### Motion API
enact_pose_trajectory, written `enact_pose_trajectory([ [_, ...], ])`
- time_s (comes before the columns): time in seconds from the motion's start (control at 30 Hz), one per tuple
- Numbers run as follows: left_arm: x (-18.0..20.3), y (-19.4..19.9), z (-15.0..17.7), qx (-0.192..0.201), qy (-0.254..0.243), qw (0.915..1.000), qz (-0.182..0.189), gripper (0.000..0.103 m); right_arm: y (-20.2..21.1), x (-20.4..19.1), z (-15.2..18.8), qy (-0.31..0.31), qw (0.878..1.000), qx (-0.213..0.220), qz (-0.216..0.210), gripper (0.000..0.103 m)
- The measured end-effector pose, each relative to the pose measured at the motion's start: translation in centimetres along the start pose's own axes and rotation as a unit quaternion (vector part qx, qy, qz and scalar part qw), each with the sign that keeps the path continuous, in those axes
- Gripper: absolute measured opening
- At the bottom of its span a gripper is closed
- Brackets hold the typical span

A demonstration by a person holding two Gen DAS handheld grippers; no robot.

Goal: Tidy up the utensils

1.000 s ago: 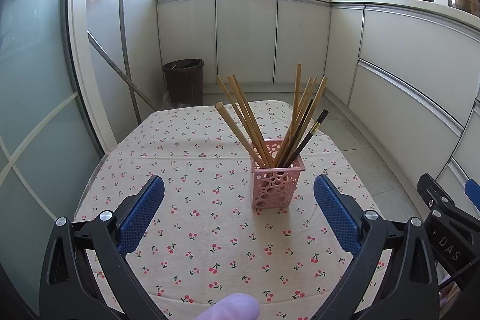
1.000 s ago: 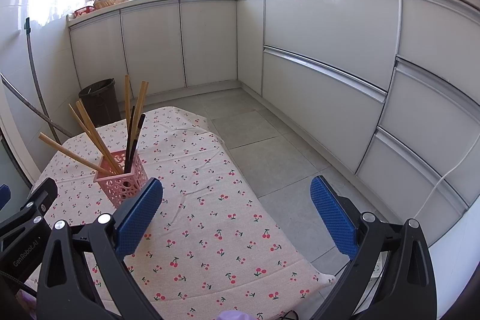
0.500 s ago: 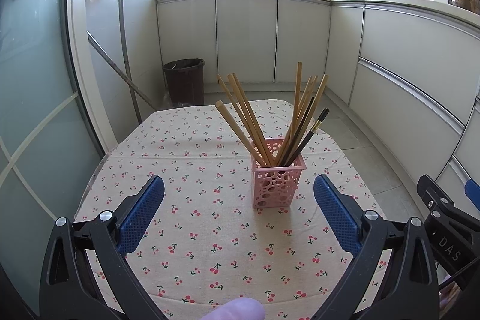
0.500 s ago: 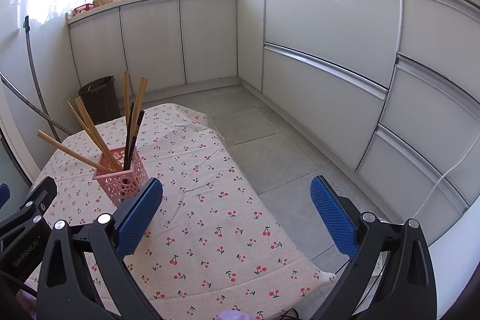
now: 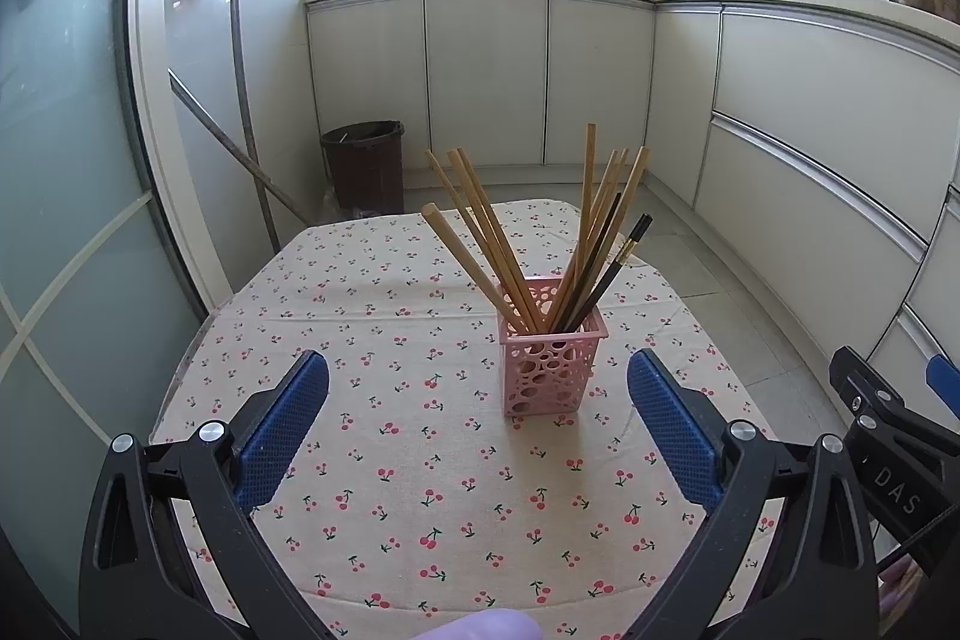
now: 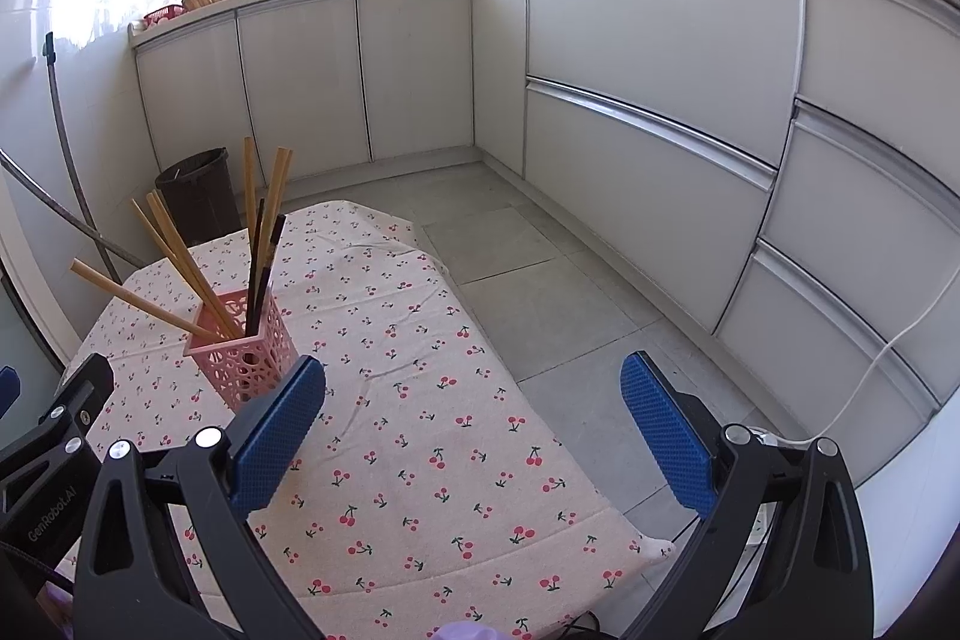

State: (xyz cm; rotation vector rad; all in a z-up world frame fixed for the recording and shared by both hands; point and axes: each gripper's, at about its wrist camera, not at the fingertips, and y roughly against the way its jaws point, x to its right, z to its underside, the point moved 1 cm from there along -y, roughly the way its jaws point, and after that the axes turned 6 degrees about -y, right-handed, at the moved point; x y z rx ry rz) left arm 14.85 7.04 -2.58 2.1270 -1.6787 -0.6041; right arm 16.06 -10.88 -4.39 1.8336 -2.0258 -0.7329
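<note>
Fingers (image 5: pixel 282 424) of our left gripper (image 5: pixel 477 421) spread wide, nothing between the blue pads; same for our right gripper (image 6: pixel 474 421), fingers (image 6: pixel 666 430) apart and empty. Pink perforated holder (image 5: pixel 549 370) stands upright on the cherry-print tablecloth (image 5: pixel 390 460), just ahead of our left fingers and a bit toward the right pad. Wooden chopsticks (image 5: pixel 480 244) and dark chopsticks (image 5: pixel 606 274) fan out of it. From our right gripper the holder sits just beyond the left finger. Brown bin (image 5: pixel 365 166) on the floor well past the table.

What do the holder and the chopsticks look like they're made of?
Holder: likely moulded plastic, matte pink, with round cut-out holes. Light chopsticks: probably bamboo or wood, tan and unglossy. Dark chopsticks: black, smoother, maybe lacquered wood or plastic; cannot tell which.
</note>
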Motion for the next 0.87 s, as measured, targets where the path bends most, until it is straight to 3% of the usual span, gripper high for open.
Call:
enact_pose_trajectory([
  [0.17,0.56,0.08,0.07,0.008,-0.018,0.9998,0.008,0.085,-0.10,-0.03,0.08,0.000,1.000,-0.003,-0.001,0.096],
  [0.5,0.69,0.32,-0.02,0.023,-0.017,0.9992,0.026,0.077,-0.22,0.20,-0.05,-0.004,1.000,-0.005,-0.002,0.096],
  [0.57,0.64,0.31,-0.10,0.022,-0.016,0.9993,0.024,0.080,-0.23,0.24,-0.04,-0.004,1.000,-0.005,-0.002,0.096],
  [0.6,0.59,0.29,-0.12,0.021,-0.015,0.9994,0.023,0.084,-0.27,0.24,-0.03,-0.005,1.000,-0.005,-0.002,0.096],
  [0.63,0.57,0.29,-0.12,0.020,-0.012,0.9995,0.023,0.094,-0.24,0.26,-0.03,-0.005,1.000,-0.005,-0.002,0.096],
  [0.67,0.47,0.27,-0.15,0.018,-0.007,0.9997,0.017,0.096,-0.26,0.29,-0.02,-0.005,1.000,-0.005,-0.001,0.096],
  [0.87,0.74,0.13,-0.04,0.010,-0.012,0.9999,0.007,0.096,-0.26,0.33,-0.01,-0.005,1.000,-0.005,-0.001,0.096],
])
